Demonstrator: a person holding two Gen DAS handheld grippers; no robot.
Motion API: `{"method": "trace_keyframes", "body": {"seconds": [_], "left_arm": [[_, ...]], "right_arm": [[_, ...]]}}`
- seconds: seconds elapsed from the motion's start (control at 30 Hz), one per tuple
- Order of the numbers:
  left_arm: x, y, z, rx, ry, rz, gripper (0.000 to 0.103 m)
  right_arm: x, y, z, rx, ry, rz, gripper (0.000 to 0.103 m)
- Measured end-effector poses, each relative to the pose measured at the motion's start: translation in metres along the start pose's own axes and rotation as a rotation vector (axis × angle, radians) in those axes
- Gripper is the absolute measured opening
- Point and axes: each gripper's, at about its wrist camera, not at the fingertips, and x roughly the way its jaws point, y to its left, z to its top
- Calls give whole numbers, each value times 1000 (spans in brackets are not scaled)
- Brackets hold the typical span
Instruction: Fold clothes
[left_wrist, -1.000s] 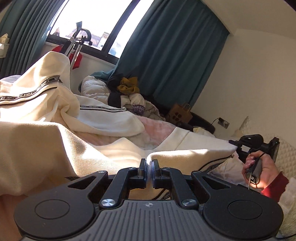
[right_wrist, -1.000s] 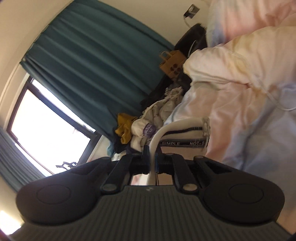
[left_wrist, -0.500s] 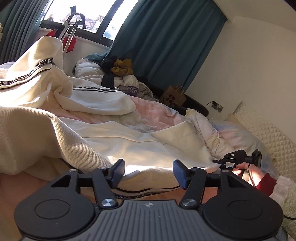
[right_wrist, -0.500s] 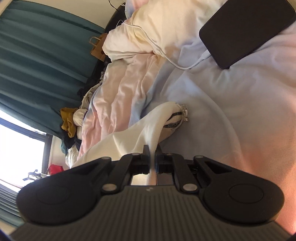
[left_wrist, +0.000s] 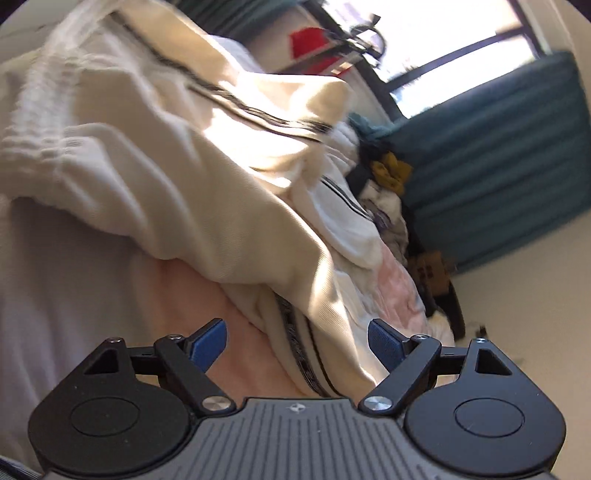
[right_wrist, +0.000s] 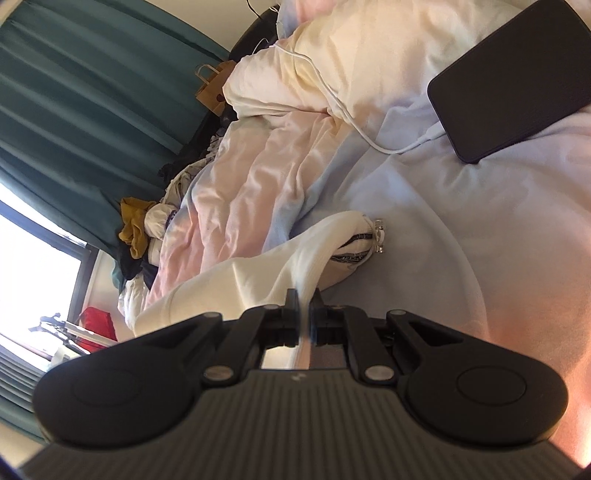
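Observation:
A cream garment with black striped trim (left_wrist: 192, 177) lies bunched on the bed in the left wrist view. My left gripper (left_wrist: 297, 341) is open and empty, its blue pads (left_wrist: 210, 341) on either side of the garment's striped lower edge. My right gripper (right_wrist: 304, 308) is shut on a fold of the same cream garment (right_wrist: 258, 277), whose trimmed end with a metal zip pull (right_wrist: 378, 240) rests on the sheet just beyond the fingers.
A black phone (right_wrist: 513, 81) on a white cable (right_wrist: 369, 136) lies on the bedding ahead of the right gripper. A rumpled pink and white duvet (right_wrist: 266, 170) covers the bed. A clothes pile (left_wrist: 384, 177), a paper bag (right_wrist: 212, 86) and teal curtains (left_wrist: 498, 155) stand by the window.
My left gripper let go of the garment, opened wide and swung and rolled toward the bunched part. My right gripper lowered its held fold toward the sheet near the phone.

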Motion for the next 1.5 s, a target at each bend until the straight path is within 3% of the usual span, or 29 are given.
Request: {"method": "trace_keyframes", "body": {"seconds": [0.1, 0.27, 0.37, 0.43, 0.53, 0.73, 0.9, 1.1, 1.2, 1.4, 1.5], "left_arm": [[-4, 28, 23, -158, -48, 77, 85], [-8, 59, 48, -368, -192, 95, 83], [-12, 75, 59, -446, -259, 110, 62], [-21, 72, 66, -413, -277, 116, 36], [-36, 67, 78, -363, -303, 124, 21], [-95, 51, 105, -267, -372, 104, 15], [-125, 51, 109, -250, -303, 125, 14], [-138, 95, 88, -317, -221, 168, 14], [-137, 99, 87, -324, -227, 159, 14], [-133, 101, 84, -318, -239, 146, 15], [-129, 105, 82, -318, -246, 134, 15]], "right_arm": [[2, 3, 0, -14, -13, 3, 8], [7, 10, 0, -62, -33, -10, 9], [11, 10, 1, -59, -51, -15, 9], [14, 10, 2, -61, -54, -16, 9], [14, 11, 3, -60, -60, -15, 9], [4, 12, 4, -53, -84, -25, 9], [-19, 20, 2, -55, -169, 0, 8], [-59, 38, -1, -119, -297, 5, 8], [-54, 21, 4, -15, -235, -20, 8], [-30, -55, 3, 445, -96, 55, 12], [-25, -73, 5, 542, -102, 109, 15]]}}
